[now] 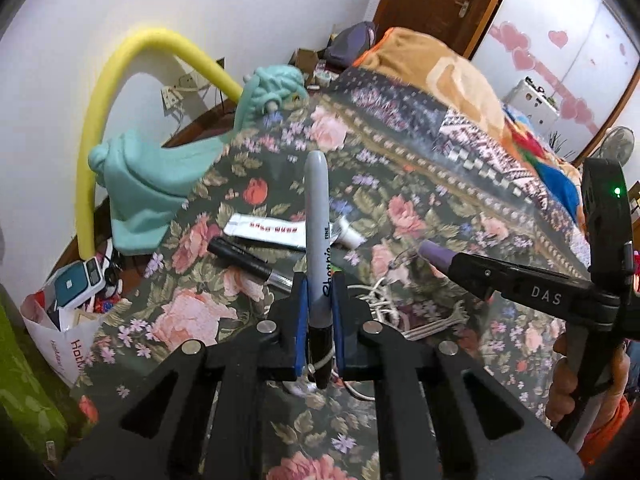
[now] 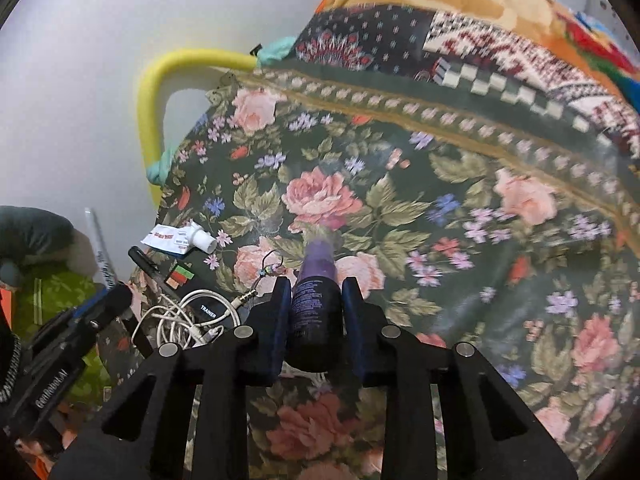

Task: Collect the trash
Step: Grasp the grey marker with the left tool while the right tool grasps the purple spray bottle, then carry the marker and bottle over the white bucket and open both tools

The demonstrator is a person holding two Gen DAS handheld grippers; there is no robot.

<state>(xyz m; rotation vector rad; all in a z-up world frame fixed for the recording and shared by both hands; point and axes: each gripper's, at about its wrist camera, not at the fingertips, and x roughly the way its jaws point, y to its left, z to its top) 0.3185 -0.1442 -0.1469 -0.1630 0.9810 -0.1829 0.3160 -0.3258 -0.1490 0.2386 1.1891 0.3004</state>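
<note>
Above the floral bedspread [image 2: 400, 208], the left tool [image 1: 319, 300] pinches a grey Sharpie marker [image 1: 318, 216], its black cap low between the blue pads. Right of it, the right tool [image 2: 316, 304] clamps a dark purple bottle [image 2: 316, 292] with small print, nose pointing forward. Below lie a white tube [image 1: 280, 232], a black pen [image 1: 244, 262] and tangled white cable [image 2: 180, 316].

Even indoor light is falling bright on the white wall [image 1: 120, 8]. Fisheye is bending the edges, corners going black. Floral bedspread [image 2: 500, 240] is smearing with blur in the right view.
</note>
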